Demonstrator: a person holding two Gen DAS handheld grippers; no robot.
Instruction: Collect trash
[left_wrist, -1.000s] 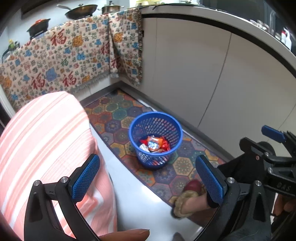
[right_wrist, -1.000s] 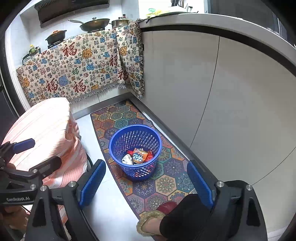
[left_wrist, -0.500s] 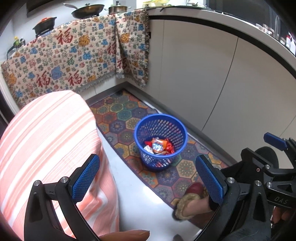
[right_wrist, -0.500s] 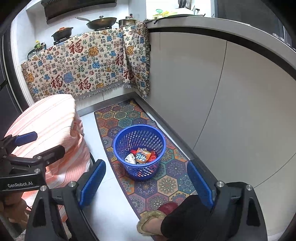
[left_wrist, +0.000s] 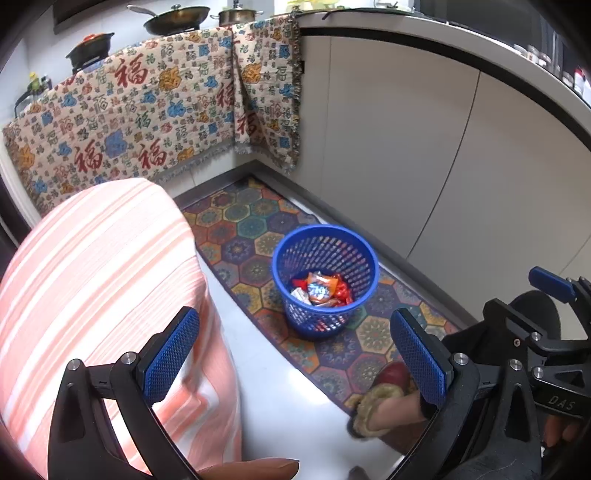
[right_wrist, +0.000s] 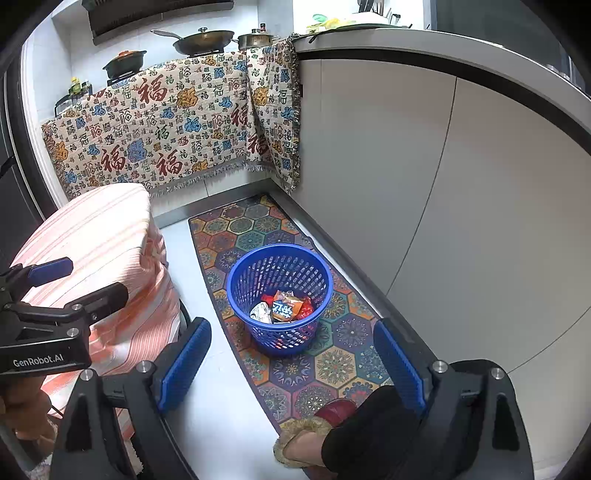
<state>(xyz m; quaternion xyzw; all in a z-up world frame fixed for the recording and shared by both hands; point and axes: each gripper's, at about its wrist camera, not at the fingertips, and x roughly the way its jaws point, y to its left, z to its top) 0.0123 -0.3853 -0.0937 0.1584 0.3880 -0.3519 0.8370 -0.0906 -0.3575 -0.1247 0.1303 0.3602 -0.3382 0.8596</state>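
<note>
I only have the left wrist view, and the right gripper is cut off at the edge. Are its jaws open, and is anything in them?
Observer: The right gripper is open and empty. The basket shows between its fingers, apart from them.
Reviewer: My slipper is half hidden. What's above it?
Observer: A black trouser leg comes down to the slipper.
Reviewer: Any marking on the left gripper?
Observer: Yes, the body of the left gripper reads GenRobot.AI.
</note>
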